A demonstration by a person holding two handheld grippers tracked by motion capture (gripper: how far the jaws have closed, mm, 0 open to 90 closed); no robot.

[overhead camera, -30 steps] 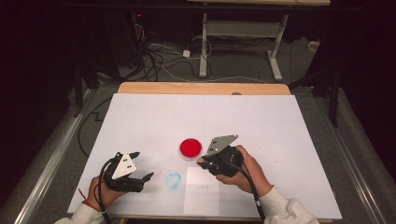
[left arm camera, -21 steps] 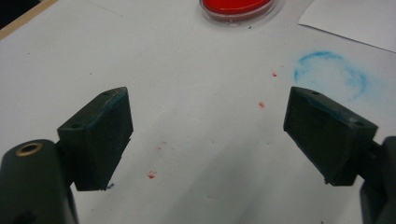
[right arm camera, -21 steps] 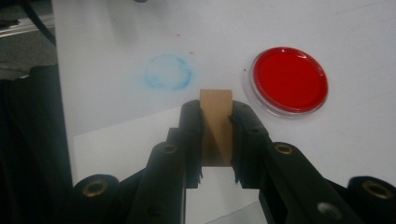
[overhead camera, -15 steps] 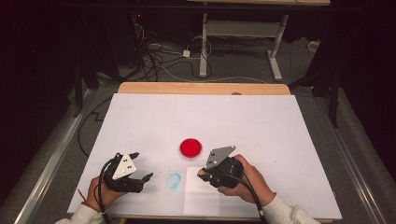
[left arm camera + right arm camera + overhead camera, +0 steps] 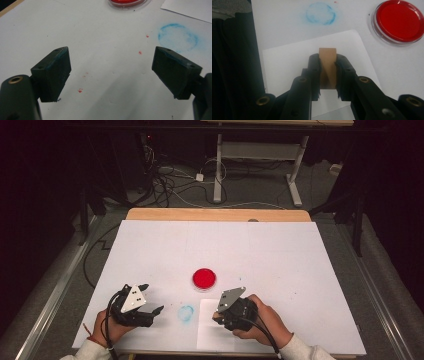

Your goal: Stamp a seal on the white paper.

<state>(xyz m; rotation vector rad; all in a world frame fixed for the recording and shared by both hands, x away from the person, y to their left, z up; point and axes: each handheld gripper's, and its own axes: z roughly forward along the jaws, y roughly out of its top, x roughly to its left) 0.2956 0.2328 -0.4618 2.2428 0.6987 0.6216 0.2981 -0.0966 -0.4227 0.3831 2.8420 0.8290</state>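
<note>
Gripping wooden block (image 5: 327,67), right gripper (image 5: 328,75)

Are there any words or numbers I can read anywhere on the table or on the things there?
None: no words, numbers or labels can be read.
The white sheet of paper is blank where it shows.
The red ink pad bears no writing.
The wooden block held in the right tongs shows a plain face.
The blue ring smudge is a stain, not a letter.
</note>
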